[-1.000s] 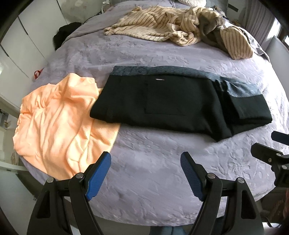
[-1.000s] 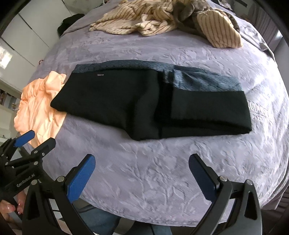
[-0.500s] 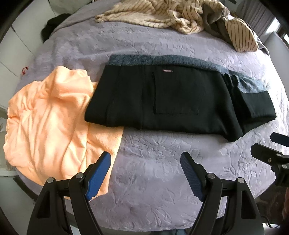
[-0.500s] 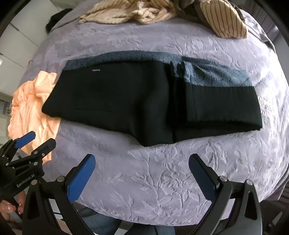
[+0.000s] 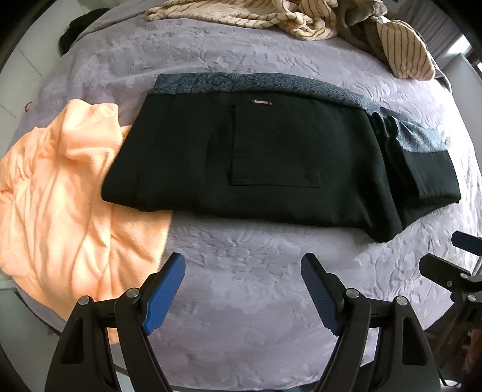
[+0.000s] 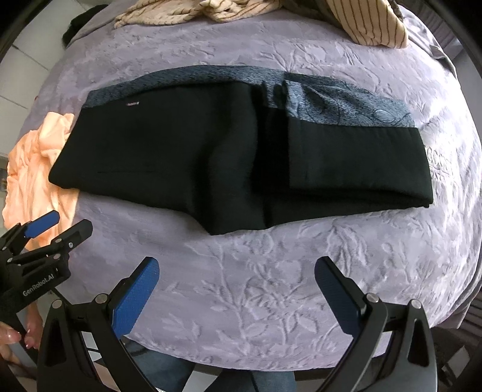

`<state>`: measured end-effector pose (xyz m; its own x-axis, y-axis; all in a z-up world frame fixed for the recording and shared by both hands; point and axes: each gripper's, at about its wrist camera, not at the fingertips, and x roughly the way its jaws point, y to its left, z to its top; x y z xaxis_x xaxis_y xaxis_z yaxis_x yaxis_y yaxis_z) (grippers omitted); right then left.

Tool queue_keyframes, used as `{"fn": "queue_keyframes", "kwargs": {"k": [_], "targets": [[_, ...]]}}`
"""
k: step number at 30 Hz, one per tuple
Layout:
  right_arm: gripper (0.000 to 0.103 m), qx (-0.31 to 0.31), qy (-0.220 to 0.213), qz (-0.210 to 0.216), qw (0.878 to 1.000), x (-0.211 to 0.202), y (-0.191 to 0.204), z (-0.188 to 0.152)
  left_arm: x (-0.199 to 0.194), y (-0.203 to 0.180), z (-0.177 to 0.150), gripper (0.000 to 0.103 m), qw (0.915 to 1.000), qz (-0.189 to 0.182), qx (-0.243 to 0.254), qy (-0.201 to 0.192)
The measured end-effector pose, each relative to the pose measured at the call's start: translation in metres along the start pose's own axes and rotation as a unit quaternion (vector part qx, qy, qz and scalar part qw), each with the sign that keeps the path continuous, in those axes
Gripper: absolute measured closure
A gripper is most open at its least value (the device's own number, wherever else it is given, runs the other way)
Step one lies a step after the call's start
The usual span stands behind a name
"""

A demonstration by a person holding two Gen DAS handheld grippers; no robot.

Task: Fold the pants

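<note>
Black pants point(image 5: 271, 162) lie folded lengthwise across the grey-purple bed, with a blue-grey patterned lining along the far edge and the legs folded over at the right end point(image 6: 355, 159). My left gripper point(image 5: 242, 289) is open and empty, above the bed just short of the pants' near edge. My right gripper point(image 6: 236, 295) is open and empty, near the front edge of the bed below the pants. Each gripper shows at the edge of the other's view: the right one point(image 5: 452, 262) and the left one point(image 6: 57, 226).
An orange garment point(image 5: 60, 205) lies at the left, partly under the pants' waist end. A pile of cream striped clothes point(image 5: 301, 18) lies at the far side. The bed cover point(image 6: 256, 286) has an embossed floral pattern. White cupboards stand to the left.
Both grippers have moved forward toward the pants, which now fill more of both views. Both stay open. The pants have not moved.
</note>
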<state>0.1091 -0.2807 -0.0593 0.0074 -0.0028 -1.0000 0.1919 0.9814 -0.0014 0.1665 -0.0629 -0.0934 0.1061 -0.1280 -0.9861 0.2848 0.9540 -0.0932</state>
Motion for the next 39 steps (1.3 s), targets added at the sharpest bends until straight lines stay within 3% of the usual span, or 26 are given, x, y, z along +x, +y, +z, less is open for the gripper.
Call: {"fn": "queue_keyframes", "kwargs": {"k": [11, 21, 39], "targets": [[0.000, -0.043, 0.028, 0.006, 0.999, 0.017, -0.027, 0.017, 0.018, -0.017, -0.013, 0.023, 0.9967, 0.005, -0.077, 0.025], [0.000, -0.054, 0.052, 0.008, 0.997, 0.038, -0.034, 0.018, 0.032, -0.032, -0.015, 0.023, 0.9962, 0.000, -0.080, 0.035], [0.000, -0.040, 0.060, 0.005, 0.997, 0.057, -0.027, 0.035, 0.049, -0.005, 0.006, 0.023, 0.9943, -0.013, -0.102, 0.029]]}}
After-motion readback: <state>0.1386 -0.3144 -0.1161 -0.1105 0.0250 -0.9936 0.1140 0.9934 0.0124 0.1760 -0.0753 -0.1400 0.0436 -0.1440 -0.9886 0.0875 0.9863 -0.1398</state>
